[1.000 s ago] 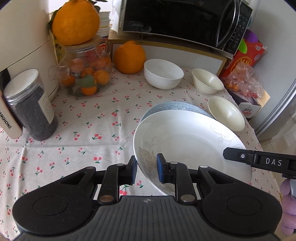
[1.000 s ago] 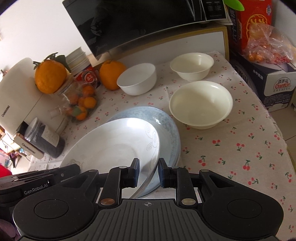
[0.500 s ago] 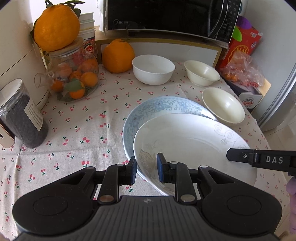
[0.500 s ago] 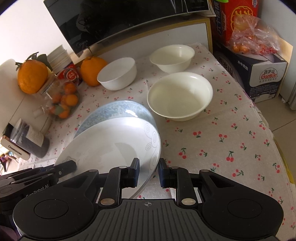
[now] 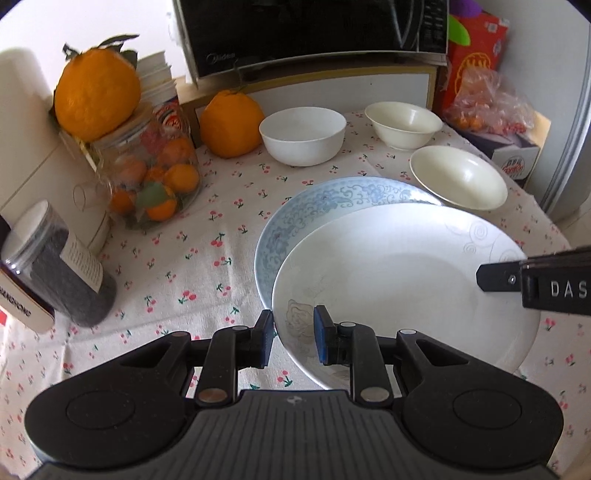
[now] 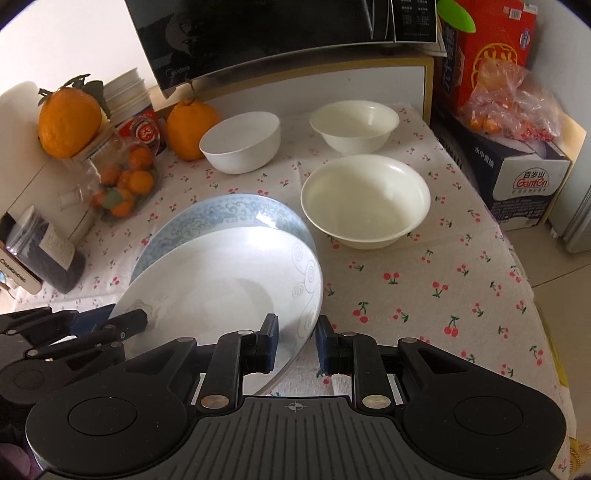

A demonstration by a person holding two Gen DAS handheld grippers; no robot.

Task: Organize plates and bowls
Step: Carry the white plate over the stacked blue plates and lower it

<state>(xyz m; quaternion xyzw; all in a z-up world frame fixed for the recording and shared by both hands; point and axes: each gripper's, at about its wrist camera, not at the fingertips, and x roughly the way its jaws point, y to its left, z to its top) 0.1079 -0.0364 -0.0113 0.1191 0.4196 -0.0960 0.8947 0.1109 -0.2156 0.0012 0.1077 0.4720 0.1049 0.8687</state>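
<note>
Both grippers are clamped on the same white plate [image 5: 402, 280], one on each side of its rim. The left gripper [image 5: 293, 338] has its blue pads pinched narrow over the near-left edge, right by a faint flower print, and the right gripper [image 6: 295, 343] does the same on the opposite edge next to the swirl pattern. From the right wrist view the plate looks tilted, and I honestly can't tell if it's touching the blue-patterned plate [image 5: 314, 206] underneath or just above it. That lower plate is mostly covered, only a crescent of its far rim shows, lying on the cherry-print tablecloth [image 5: 192, 258].

Behind them sit three bowls: a white bowl [image 5: 303, 136] near a big orange [image 5: 231, 125], a small cream bowl [image 5: 404, 123] further back right, and a wider cream bowl [image 5: 458, 177] just beside the patterned plate's rim, whether touching I can't say.

The microwave [image 5: 314, 29] is cut off at the top. Glass jar of small oranges [image 5: 151, 177] is blurry, and the dark jar [image 5: 59, 266] at left is partly out of frame.
</note>
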